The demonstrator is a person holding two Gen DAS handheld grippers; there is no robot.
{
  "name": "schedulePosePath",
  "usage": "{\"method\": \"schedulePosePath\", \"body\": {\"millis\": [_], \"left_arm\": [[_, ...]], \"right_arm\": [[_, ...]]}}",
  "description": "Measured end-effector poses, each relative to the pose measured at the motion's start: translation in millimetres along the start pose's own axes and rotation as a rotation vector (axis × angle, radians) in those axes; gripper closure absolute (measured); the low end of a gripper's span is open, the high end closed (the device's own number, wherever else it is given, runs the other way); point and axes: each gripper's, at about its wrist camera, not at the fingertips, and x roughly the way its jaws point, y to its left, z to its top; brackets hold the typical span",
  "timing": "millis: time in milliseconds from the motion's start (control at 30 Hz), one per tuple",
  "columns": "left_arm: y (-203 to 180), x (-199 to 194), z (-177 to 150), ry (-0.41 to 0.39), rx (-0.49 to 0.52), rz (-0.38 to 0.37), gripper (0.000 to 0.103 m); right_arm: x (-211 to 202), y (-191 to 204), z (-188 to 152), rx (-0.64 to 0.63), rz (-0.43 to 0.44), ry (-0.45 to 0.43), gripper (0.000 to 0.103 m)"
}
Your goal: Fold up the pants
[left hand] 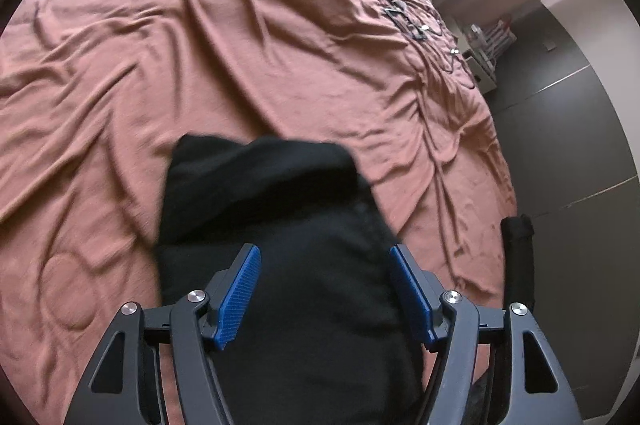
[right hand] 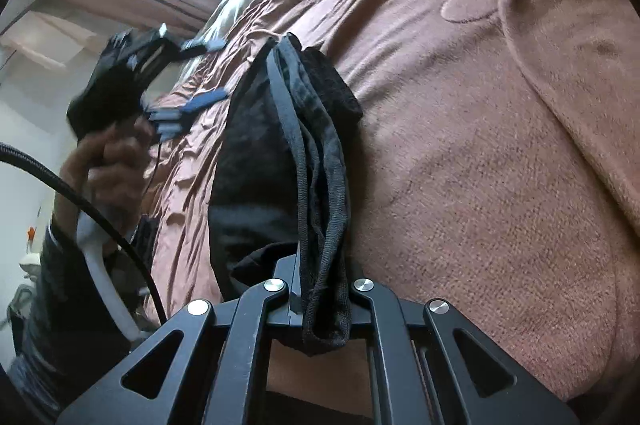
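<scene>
1. Left wrist view: your left gripper (left hand: 325, 257) stands spread, its blue ribbed pads (left hand: 240, 299) well apart, with nothing pinched between them. The black pants (left hand: 276, 225) lie on the bed below and between the pads, a folded bundle whose long axis runs from the near edge of the picture away toward the far middle. The far end is squared off, with one soft fold across it. The cloth is matte and dark, and blur hides its weave.

2. Same view: the pink-brown bedspread (left hand: 200, 45) under the pants is smooth, thin and heavily creased, with a stitched round pattern at the near left. The grey floor (left hand: 568, 129) shows on the right.

3. Right wrist view: your right gripper (right hand: 320, 289) is pressed together on a bunched edge of the pants (right hand: 264, 161), and several knit layers and a flat band hang through the jaws. From there the pants stretch away toward the far left, lying on the bedspread (right hand: 480, 145), which here looks fuzzy and towel-like.

4. Same view: at the left, your left hand (right hand: 108, 161) holds the other gripper (right hand: 200, 73), blurred, with its blue pads parted above the pants' far end.
</scene>
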Motion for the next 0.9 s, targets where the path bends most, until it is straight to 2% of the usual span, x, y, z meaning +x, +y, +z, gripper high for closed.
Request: {"method": "schedulePosePath", "body": {"millis": [33, 100, 167, 233, 267, 333, 700, 900], "left_arm": [[4, -3, -4, 0.002, -0.001, 0.0, 0.034], [11, -8, -14, 0.007, -0.001, 0.006, 0.034], [17, -14, -24, 0.012, 0.0, 0.005, 0.034], [21, -17, -34, 0.019, -0.002, 0.003, 0.034], [24, -18, -39, 0.02, -0.006, -0.001, 0.034], [28, -21, -47, 0.018, -0.013, -0.012, 0.034], [51, -24, -79, 0.024, -0.108, -0.064, 0.034], [62, -23, -90, 0.034, -0.164, -0.087, 0.034]], "right_arm": [[-2, 0, 0, 0.003, -0.009, -0.002, 0.097], [-4, -1, 1, 0.011, -0.041, -0.005, 0.089], [-10, -3, 2, 0.019, -0.073, -0.032, 0.067], [-20, -3, 5, 0.024, -0.072, -0.066, 0.051], [-24, -2, 5, 0.019, -0.073, -0.082, 0.049], [-30, 1, 8, -0.003, -0.075, -0.109, 0.049], [-13, 25, 43, -0.13, -0.103, -0.082, 0.049], [11, 39, 70, -0.24, -0.078, -0.021, 0.048]]}}
